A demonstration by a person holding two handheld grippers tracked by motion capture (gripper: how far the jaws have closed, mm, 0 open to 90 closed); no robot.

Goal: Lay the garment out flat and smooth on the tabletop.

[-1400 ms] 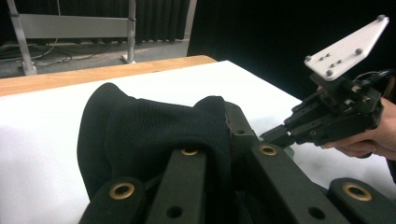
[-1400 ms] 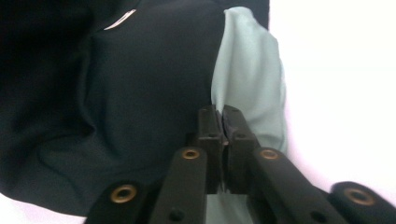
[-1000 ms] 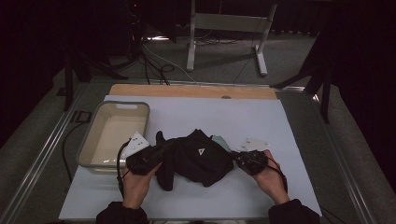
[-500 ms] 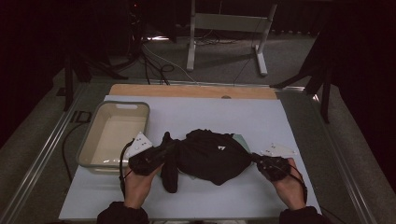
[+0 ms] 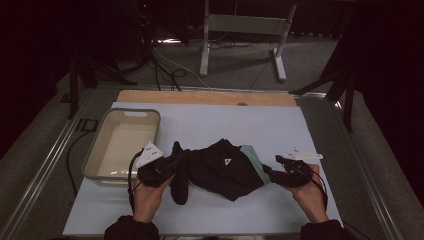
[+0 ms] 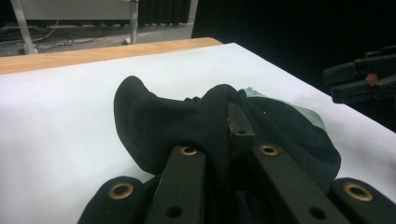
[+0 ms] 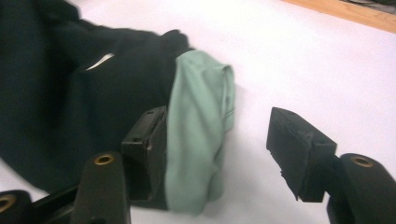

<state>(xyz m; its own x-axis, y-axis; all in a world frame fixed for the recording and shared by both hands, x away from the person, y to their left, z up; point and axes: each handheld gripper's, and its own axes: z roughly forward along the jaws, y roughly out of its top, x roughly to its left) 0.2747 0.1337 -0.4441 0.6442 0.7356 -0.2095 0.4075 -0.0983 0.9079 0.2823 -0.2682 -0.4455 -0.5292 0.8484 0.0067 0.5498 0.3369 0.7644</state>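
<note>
- Since half a second ago, the right gripper (image 5: 272, 174) has drawn in toward the garment's right edge, and the black garment (image 5: 220, 170) lies a little flatter and more spread on the table.
- Left gripper (image 5: 172, 163) is clamped on a fold of that black garment; in the left gripper view the dark cloth (image 6: 187, 121) bunches up between the two closed jaws and humps over them.
- The right gripper's jaws stand wide apart in the right gripper view, with the garment's pale green inner lining (image 7: 198, 140) lying in the gap, against the left jaw; the right jaw is clear of the cloth.
- The garment sits on the white table cover (image 5: 210, 125), near the front edge, between the two hands; a small white triangle mark (image 5: 228, 161) shows on its top.
- One dark sleeve or leg of the garment (image 5: 178, 185) trails toward the person, just beside the left hand (image 5: 147, 195).
- A beige plastic tub (image 5: 95, 160) stands on the table to the left, just beside the left gripper.
- The right hand (image 5: 310, 195) rests low at the table's right front.
</note>
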